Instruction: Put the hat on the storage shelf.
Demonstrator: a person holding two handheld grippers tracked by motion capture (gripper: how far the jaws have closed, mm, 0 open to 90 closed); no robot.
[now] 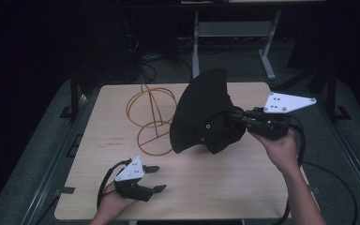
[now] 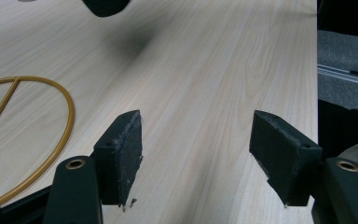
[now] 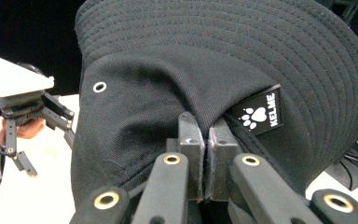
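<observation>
— What have I got in the right gripper?

— A black bucket hat, lifted clear of the table over its far right part. My jaws are pinched together on a fold of its fabric. It has a stitched brim, metal eyelets and a small black label with a white paw print and lettering.

— And my left gripper?

— It sits at the near left of the table, jaws apart with nothing between them, only bare wood beyond.

— Anything close by?

— A gold wire hat stand stands on the far left of the table, just left of the hat; the hat hides part of it from above. Cables and a grey frame lie on the floor beyond.
</observation>
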